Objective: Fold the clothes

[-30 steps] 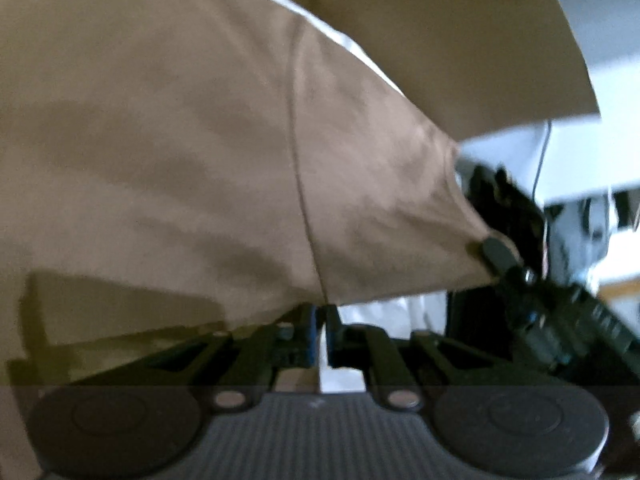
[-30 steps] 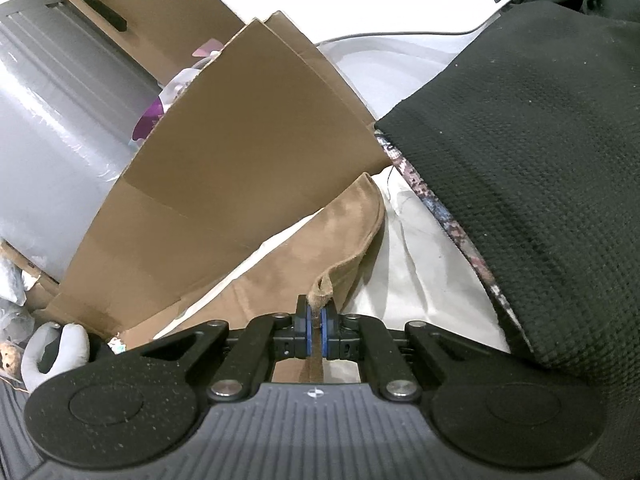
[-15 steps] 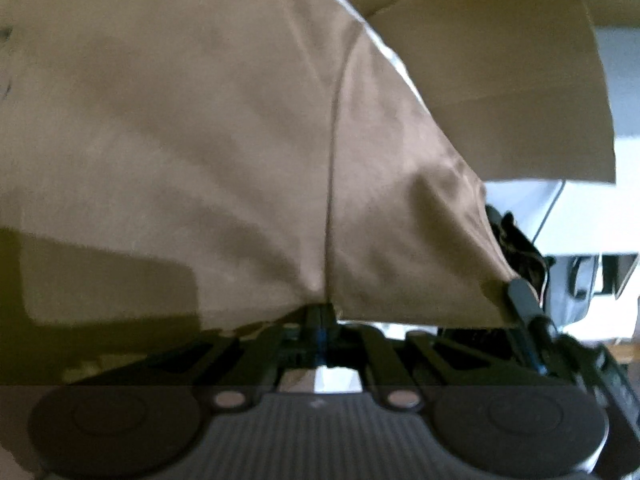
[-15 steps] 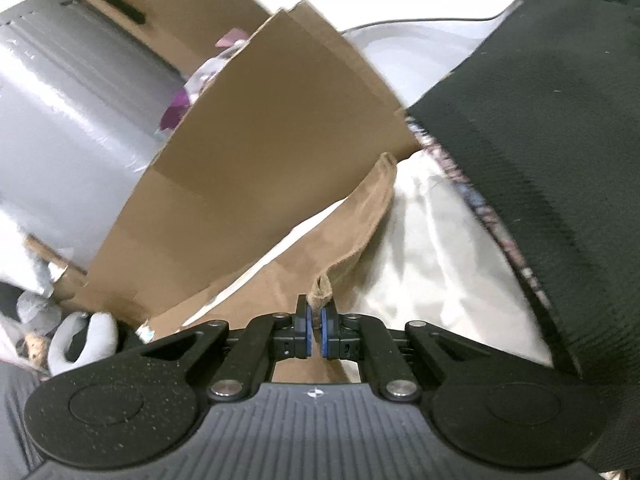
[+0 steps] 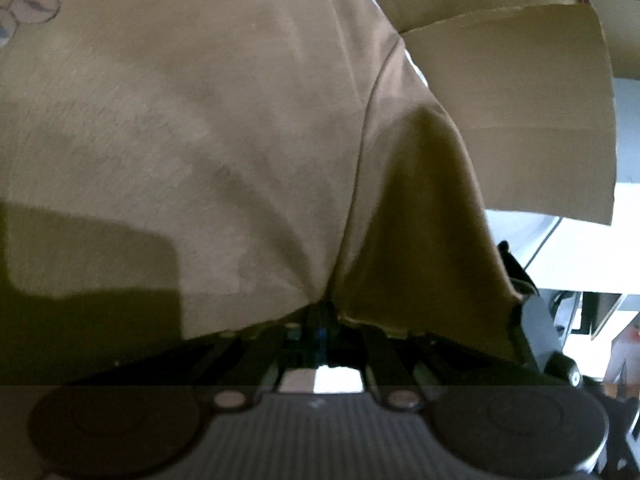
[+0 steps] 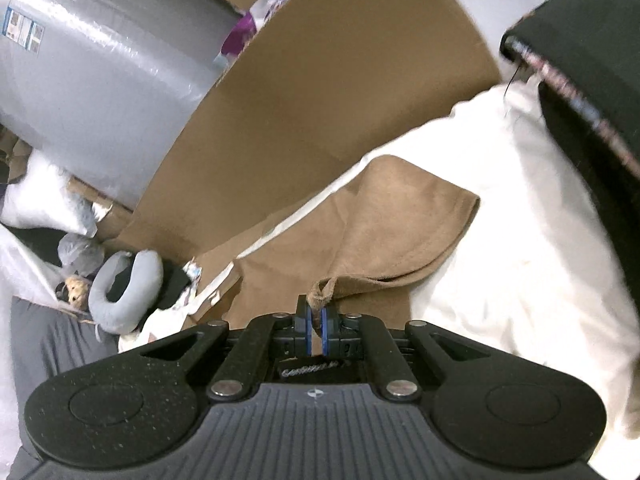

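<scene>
a cardboard flap (image 6: pixel 340 80) leans behind white bedding (image 6: pixel 520 220); the left tool (image 5: pixel 320 316) and right tool (image 6: pixel 316 320) each clench the tan garment (image 6: pixel 380 232).

The tan garment (image 5: pixel 224 128) my left gripper (image 5: pixel 320 320) pinches is soft matt cloth with a fine brushed nap and one stitched seam running up it. My right gripper (image 6: pixel 316 322) is matt black plastic, faintly speckled, with ribbed grey casing, bright metal pins and blue rubbery pads nipping the garment's hem. The cardboard sheet (image 6: pixel 340 92) is plain brown paperboard, dull and smooth. The white bedding (image 6: pixel 520 248) looks like smooth cotton. The black textile (image 6: pixel 592 80) is coarse-woven. The grey roll (image 6: pixel 112 92) is glossy, crinkled plastic wrap.
</scene>
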Available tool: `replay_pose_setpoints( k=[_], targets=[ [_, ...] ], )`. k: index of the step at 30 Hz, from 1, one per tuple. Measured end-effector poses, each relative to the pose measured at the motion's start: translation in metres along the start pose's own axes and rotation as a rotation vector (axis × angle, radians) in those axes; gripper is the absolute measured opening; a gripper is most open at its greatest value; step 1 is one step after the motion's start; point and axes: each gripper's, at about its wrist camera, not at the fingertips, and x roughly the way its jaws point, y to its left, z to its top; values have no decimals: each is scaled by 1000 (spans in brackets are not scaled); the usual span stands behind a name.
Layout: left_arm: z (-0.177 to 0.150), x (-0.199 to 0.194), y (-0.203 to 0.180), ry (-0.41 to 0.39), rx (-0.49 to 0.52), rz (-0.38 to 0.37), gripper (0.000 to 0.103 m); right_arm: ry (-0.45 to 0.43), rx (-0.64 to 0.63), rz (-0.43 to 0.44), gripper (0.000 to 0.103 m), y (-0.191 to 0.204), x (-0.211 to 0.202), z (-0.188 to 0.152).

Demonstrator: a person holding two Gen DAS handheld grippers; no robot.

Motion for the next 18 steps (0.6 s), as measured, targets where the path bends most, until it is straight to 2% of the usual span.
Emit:
replay_pose_setpoints(
  k=[4,10,13,16,18],
  targets=[
    [-3,1,3,-7,7,-15,2,33,-6,8,2,5,7,-7],
    [-9,3,15,-24,-46,-61,3,52,0,19,2,6,9,-11],
    [-11,0,16,-14,-56,-53,3,58,1,20,2,5,10,-13],
    [-9,-7,10,41,12,-6,1,71,-10,20,4,6,11,-15],
    [-3,-14,1,87,107,39,4,76,-15,15,5,7,13,-17]
  ],
)
